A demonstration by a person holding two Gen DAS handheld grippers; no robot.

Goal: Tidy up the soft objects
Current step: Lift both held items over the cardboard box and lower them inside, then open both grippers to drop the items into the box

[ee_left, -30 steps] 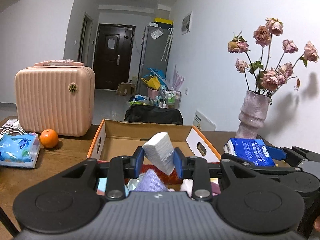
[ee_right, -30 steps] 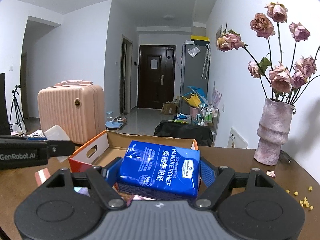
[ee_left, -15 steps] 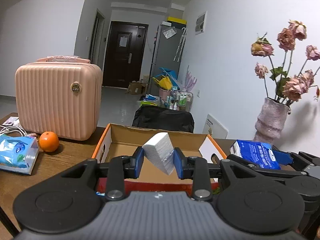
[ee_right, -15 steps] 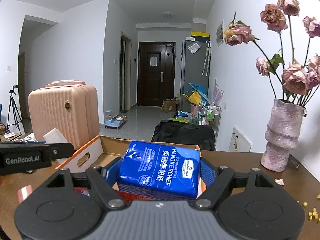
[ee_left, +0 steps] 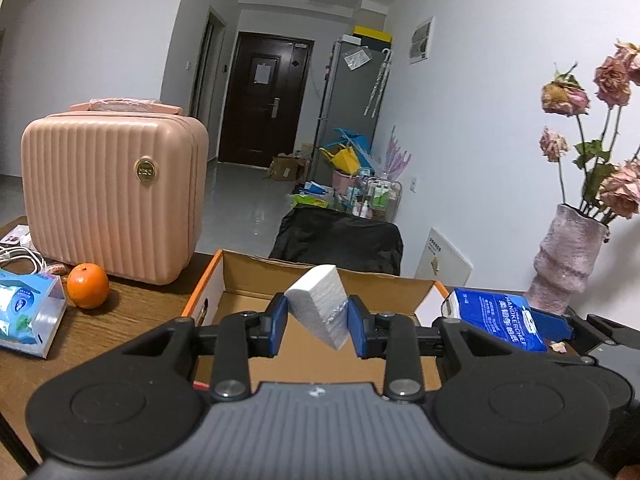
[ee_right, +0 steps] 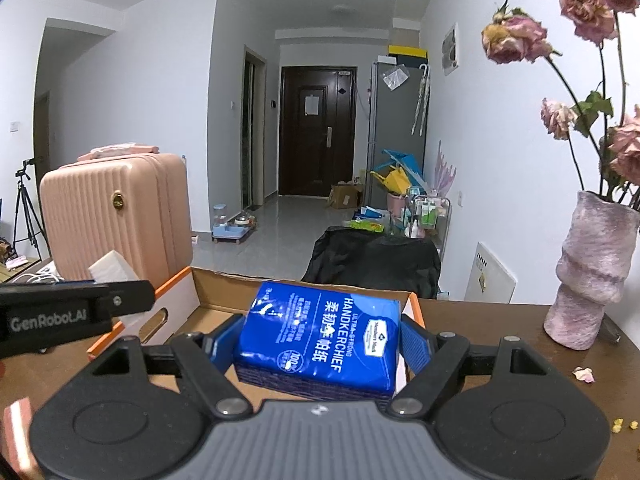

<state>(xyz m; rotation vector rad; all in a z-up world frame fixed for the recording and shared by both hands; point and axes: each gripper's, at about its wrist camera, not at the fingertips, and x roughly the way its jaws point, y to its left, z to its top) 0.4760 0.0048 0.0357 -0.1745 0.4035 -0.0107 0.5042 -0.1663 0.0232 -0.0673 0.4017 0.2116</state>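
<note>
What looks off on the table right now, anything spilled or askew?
Minor debris only: a fallen petal lies on the wooden table in front of the vase, with small yellow crumbs scattered nearer the right edge. The roses look dried and drooping. The white tissue stack sits tilted in the left hand-held gripper.

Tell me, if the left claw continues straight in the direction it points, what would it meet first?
Probably the far wall of the cardboard box: the left claw, shut on the white tissue stack, points over the box's open inside. Depth is uncertain.
</note>
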